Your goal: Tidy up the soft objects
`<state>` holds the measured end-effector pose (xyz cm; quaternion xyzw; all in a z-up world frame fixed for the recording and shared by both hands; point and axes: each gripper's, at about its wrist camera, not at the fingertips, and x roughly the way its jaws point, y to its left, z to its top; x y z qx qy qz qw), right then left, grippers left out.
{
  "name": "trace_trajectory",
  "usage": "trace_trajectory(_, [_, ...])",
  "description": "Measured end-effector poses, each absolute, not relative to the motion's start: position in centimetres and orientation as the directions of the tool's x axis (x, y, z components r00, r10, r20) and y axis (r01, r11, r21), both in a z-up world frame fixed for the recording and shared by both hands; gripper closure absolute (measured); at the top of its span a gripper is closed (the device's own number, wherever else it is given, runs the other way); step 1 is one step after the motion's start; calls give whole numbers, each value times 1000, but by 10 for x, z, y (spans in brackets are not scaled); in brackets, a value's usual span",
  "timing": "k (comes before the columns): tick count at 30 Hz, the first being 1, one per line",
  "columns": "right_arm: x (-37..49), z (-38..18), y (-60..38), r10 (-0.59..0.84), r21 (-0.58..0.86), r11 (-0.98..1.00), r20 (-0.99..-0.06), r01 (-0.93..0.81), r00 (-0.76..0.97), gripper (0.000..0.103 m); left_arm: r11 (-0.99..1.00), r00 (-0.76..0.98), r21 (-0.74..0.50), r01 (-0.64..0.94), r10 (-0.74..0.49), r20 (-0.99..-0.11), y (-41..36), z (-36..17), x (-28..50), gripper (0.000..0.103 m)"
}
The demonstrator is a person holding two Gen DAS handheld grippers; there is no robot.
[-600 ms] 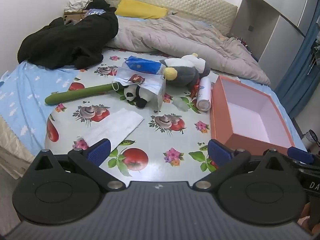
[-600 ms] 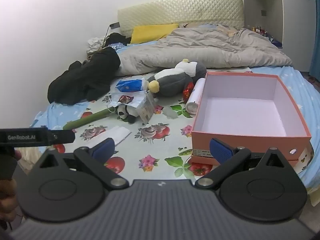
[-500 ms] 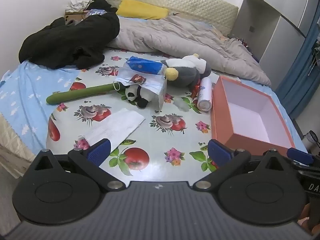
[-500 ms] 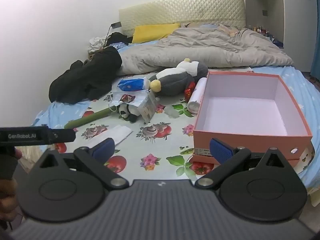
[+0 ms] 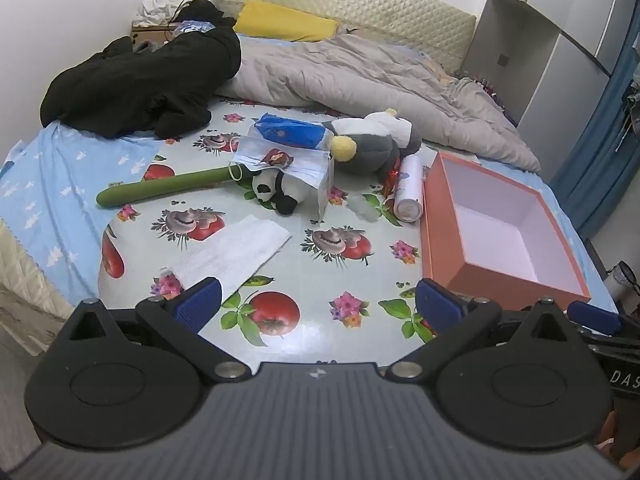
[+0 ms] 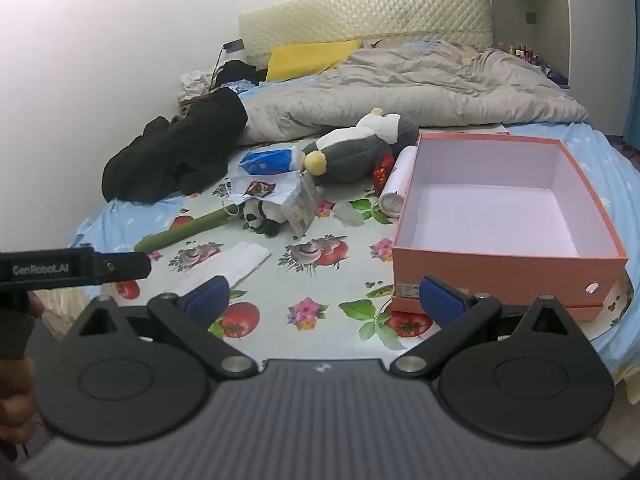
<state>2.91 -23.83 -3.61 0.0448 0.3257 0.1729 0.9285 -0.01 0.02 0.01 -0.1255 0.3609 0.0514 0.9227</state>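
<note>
Left tool (image 5: 316,304): blue pads spread fully apart, nothing between them, hovering over the near edge of the bed above the fruit-print cloth (image 5: 320,280). Right tool (image 6: 326,296): pads likewise wide apart and empty, hovering above the same cloth, its right pad in line with the near wall of the orange box (image 6: 508,272). Just beyond the left tool's left pad lies a folded white paper towel (image 5: 236,252), flat on the cloth. Farther out, mid-cloth, a small panda plush (image 5: 276,192) lies partly under a blue face mask (image 5: 280,160) and against a clear packet (image 5: 324,188); a long green cucumber-shaped plush (image 5: 164,190) extends from there toward the left. Behind these sits a blue-and-white bag (image 5: 292,132), touching a grey-and-white penguin plush (image 5: 372,144) lying on its side. A white cylinder (image 5: 410,188) lies between the penguin and the box, just beside the box's left wall. The box is open, white-lined, with nothing in it, on the right side of the bed. At the far side: a black garment (image 5: 148,84) heaped left, a grey duvet (image 5: 360,80) bunched across, a yellow pillow (image 5: 286,26) by the headboard.
</note>
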Motion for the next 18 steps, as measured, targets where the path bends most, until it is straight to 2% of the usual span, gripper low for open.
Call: trace_trajectory(18, [19,-32,-242,362,213,932,-573,-293,735,0,963,735,-192,-190,10,-678,-5,13,-32,0])
